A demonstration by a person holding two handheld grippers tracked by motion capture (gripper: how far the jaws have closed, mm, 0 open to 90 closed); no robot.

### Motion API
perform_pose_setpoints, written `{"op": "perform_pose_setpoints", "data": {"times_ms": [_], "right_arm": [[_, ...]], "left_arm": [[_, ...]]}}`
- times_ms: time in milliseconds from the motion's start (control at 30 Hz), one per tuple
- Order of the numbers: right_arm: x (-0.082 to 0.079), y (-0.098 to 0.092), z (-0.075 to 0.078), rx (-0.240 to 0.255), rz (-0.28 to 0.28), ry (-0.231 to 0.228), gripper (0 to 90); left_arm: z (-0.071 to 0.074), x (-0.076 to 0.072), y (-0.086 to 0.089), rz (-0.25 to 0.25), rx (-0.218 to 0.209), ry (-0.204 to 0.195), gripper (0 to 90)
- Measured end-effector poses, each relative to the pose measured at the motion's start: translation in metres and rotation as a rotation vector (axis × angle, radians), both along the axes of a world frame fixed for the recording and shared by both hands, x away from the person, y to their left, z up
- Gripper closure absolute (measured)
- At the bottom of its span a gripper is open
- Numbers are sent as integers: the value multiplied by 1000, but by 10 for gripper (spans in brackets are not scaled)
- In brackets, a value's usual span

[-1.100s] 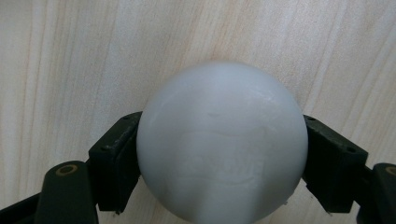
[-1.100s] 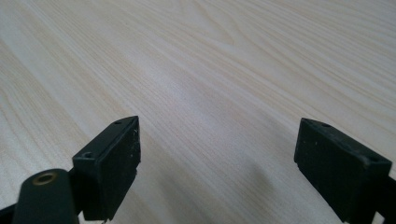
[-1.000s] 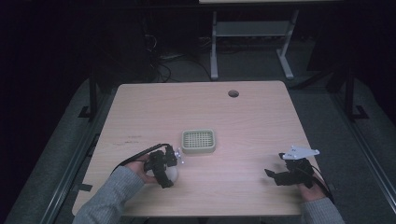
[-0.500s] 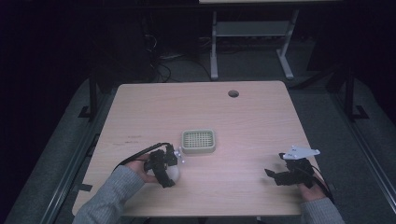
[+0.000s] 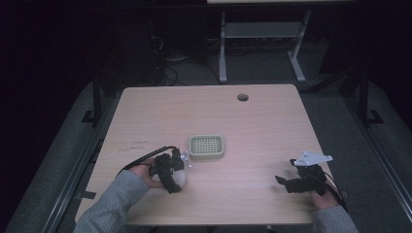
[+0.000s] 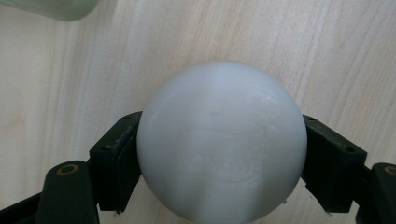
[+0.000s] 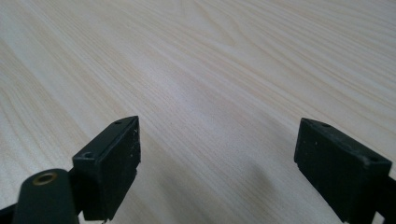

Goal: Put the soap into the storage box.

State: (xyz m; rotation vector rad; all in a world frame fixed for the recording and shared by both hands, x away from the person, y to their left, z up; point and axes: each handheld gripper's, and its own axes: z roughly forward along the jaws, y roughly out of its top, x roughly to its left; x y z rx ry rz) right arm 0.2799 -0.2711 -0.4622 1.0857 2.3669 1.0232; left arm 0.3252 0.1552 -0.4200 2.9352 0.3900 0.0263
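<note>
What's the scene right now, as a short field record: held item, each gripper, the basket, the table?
held item: white ball, smooth and round, low over the table near its front left
left gripper: jaws shut on the white ball, one pad on each side
right gripper: jaws open, nothing between them, low over bare wood at the front right
basket: small pale green grid basket near the table's middle, just beyond the left gripper, apart from the ball
table: light wood, round hole near the far edge
</note>
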Motion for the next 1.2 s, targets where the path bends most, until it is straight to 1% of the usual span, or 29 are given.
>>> {"op": "perform_pose_setpoints", "data": {"times_ms": [133, 200, 233, 400, 467, 700, 800, 867, 900, 933, 967, 1000, 1033, 1067, 1100, 1200], "right_arm": [[0, -1, 0, -3, 3, -3, 139], [0, -1, 1, 2, -1, -5, 140], [0, -1, 1, 3, -3, -4, 140], [0, 0, 1, -2, 1, -7, 140], [0, 0, 1, -3, 1, -7, 140], [0, -1, 1, -1, 2, -8, 140], [0, 0, 1, -3, 3, -7, 140], [0, 0, 1, -5, 5, -9, 140], [0, 0, 1, -3, 4, -7, 140], [0, -1, 1, -4, 5, -8, 140], [-1, -1, 1, -2, 2, -8, 140], [-1, -1, 2, 2, 2, -12, 140], [-1, -1, 2, 1, -1, -12, 140], [-1, -1, 2, 3, -3, -8, 140], [-1, -1, 2, 7, -5, -6, 140], [-1, -2, 2, 5, -6, -11, 140]], "left_arm": [[4, 4, -1, 4, -14, -1, 223], [6, 6, -2, -6, -5, -3, 223], [6, 6, -3, 0, -10, -3, 223], [11, 9, -5, -7, -6, -7, 223], [13, 10, -5, 1, -16, -2, 223], [18, 16, -8, -6, -5, 0, 222], [20, 19, -10, -3, -12, 6, 223], [21, 22, -11, -7, -6, 6, 223], [21, 22, -12, 2, -8, 10, 223], [21, 23, -12, -2, -6, 5, 223], [22, 24, -13, 4, -5, 12, 223], [23, 26, -14, -5, -2, 5, 223], [23, 26, -15, 4, -1, 15, 223], [24, 27, -16, -7, 3, 6, 223], [24, 27, -16, -2, 0, 13, 223], [25, 30, -18, -3, 4, 12, 223]]}}
